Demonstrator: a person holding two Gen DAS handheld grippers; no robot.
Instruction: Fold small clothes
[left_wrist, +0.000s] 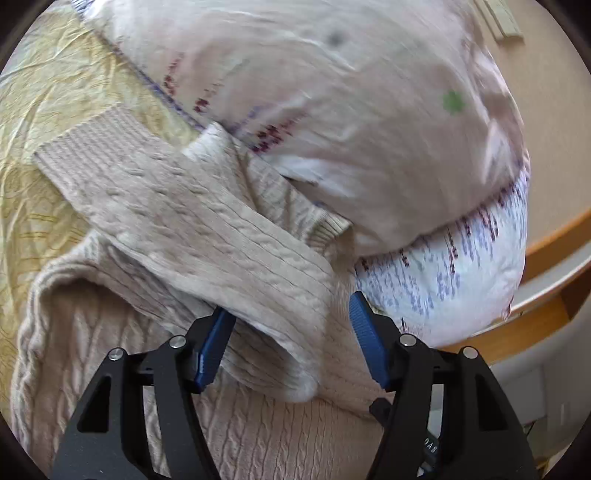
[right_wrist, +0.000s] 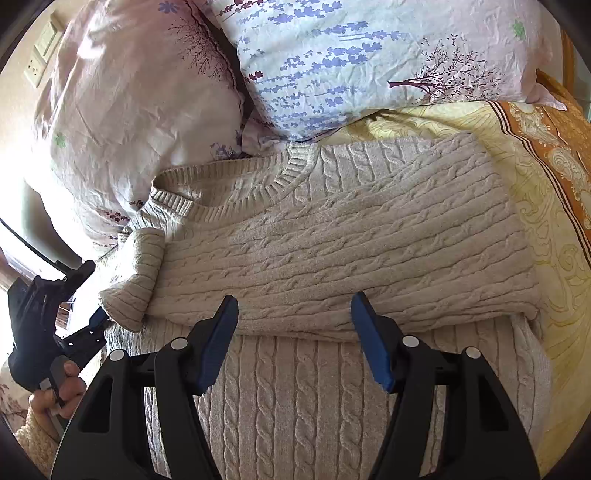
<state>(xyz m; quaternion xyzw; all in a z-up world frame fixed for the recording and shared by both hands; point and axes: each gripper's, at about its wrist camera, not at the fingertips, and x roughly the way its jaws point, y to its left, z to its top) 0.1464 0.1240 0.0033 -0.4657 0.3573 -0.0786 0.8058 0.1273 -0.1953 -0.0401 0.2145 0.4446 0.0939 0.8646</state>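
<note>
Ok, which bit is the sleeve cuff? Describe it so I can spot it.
Start at the floral pillows; the beige cable-knit sweater lies below them. Its sleeve crosses the sweater's left edge, ending in the cuff: fine straight ribbing, not cables.

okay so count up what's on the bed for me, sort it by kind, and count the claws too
Beige cable-knit sweater: 1
Floral pillows: 2, one pinkish, one white with purple sprigs
Yellow patterned bedspread: 1
Claws: 2, the left claw and the right claw, both open and gripping nothing
Total: 6
</note>
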